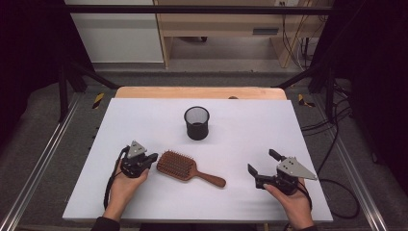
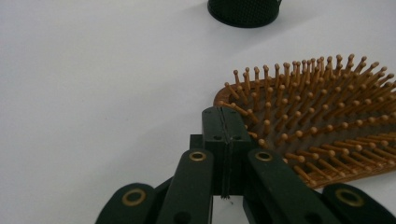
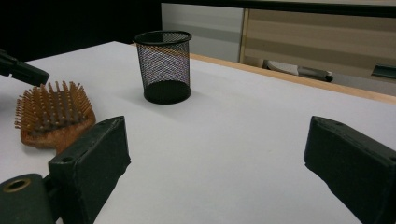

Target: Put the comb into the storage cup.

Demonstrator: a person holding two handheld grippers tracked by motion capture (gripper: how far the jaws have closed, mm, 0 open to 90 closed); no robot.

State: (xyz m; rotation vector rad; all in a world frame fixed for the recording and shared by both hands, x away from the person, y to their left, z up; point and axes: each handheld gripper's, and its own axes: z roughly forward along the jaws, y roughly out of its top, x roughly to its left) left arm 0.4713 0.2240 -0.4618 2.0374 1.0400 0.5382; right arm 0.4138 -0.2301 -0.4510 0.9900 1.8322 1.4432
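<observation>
The hairbrush [image 1: 185,168] lies bristles up near the front edge of the white surface [image 1: 144,115], a little left of centre, with its handle pointing toward the right front corner. The mesh cup [image 1: 197,122] stands upright behind it, well apart, toward the middle of the surface.

Handling: treat the hairbrush as a light, rigid wooden item. The paddle head is broad and covered in thin pins that can flex or deflect under pressure, so they offer a poor clamping face. The handle is narrow, smooth and probably a little slippery; it appears to be the better place to take hold. Grip it across its width near the head, where the weight likely sits, to limit swing.

Left gripper [image 1: 151,157]: your left hand [image 1: 126,185] holds it low over the surface, just beside the left end of the brush head. Its jaws are pressed together with nothing between them; in the left gripper view the joined tips sit at the rim of the head, and contact cannot be confirmed.

Right gripper [image 1: 262,162]: your right hand [image 1: 291,199] rests it near the right front corner, pointing toward the hairbrush, well apart from the handle. Its jaws stand wide apart and empty.
</observation>
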